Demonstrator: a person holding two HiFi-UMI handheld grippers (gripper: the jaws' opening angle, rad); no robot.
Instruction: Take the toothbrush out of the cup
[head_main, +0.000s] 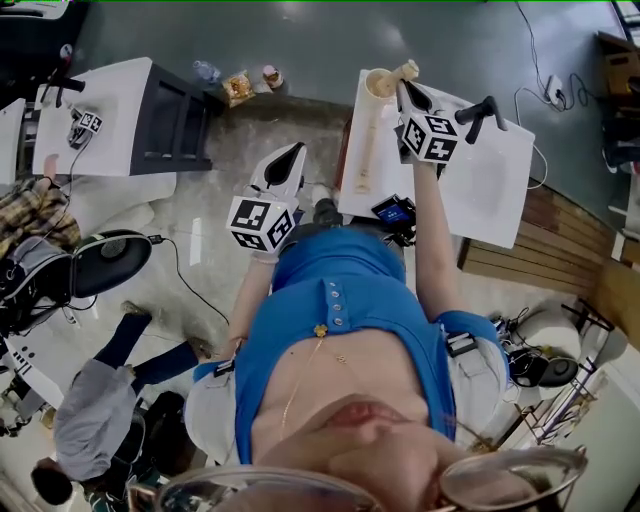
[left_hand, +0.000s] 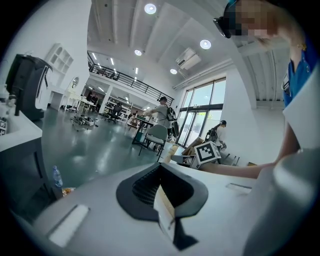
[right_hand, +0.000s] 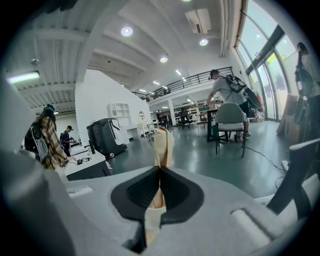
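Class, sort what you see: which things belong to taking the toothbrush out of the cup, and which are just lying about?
Job in hand:
toothbrush
cup
right tongs, shut on the toothbrush

Lying about:
bottle
snack packets
black device
left tongs, shut, idle

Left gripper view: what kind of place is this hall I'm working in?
Probably a big open lab or workshop hall: a polished floor, a mezzanine railing, tall windows, and white worktables in the head view.

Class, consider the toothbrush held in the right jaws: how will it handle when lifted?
The toothbrush looks stiff: it stands straight past the shut jaws of the right gripper, no droop. Slim and wood-like, so probably light. Its smooth handle might slip.
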